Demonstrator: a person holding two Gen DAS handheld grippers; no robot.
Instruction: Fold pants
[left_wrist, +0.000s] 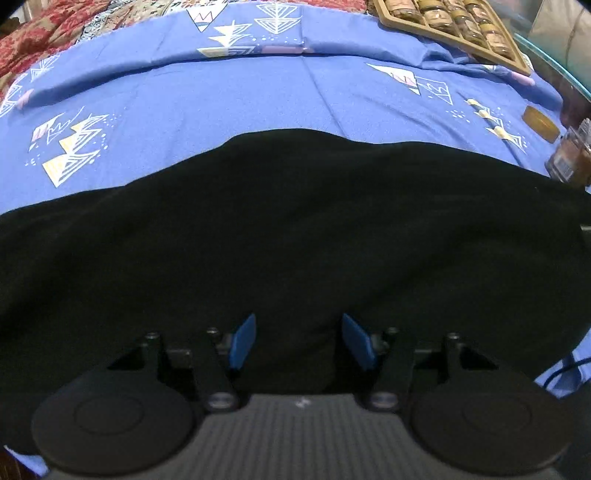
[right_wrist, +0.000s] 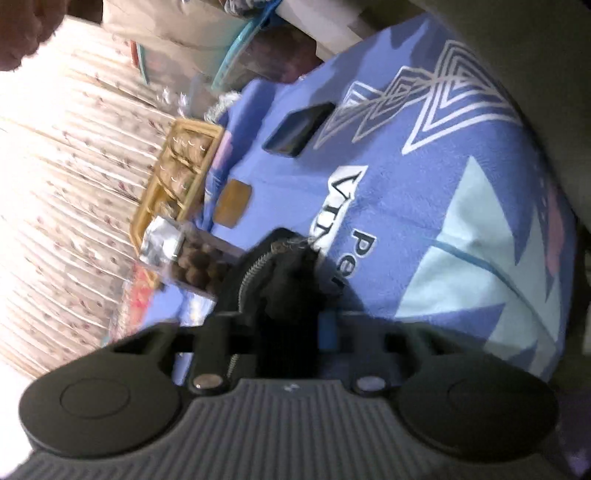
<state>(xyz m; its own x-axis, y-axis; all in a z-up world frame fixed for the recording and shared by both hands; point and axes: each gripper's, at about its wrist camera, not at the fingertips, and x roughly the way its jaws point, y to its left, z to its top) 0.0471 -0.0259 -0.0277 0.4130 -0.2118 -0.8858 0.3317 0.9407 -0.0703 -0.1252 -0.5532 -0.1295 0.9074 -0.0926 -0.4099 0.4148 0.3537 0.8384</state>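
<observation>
While the black pants (left_wrist: 295, 240) lie spread across the blue sheet (left_wrist: 240, 99), the left gripper (left_wrist: 298, 341) hovers over their near edge, its blue pads (left_wrist: 242, 341) spread apart with nothing between them. Beyond the pants sits a tray of jars (left_wrist: 454, 29). Tilted sideways, the right gripper (right_wrist: 295, 325) pinches a bunch of the pants' fabric (right_wrist: 291, 280).

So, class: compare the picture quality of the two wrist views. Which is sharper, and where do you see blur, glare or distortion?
Left wrist view: sharp, though the fisheye bows the blue sheet, and the black pants show almost no detail. Right wrist view: tilted and motion-blurred, with the curtain washed out by glare and the tray of jars smeared.
</observation>
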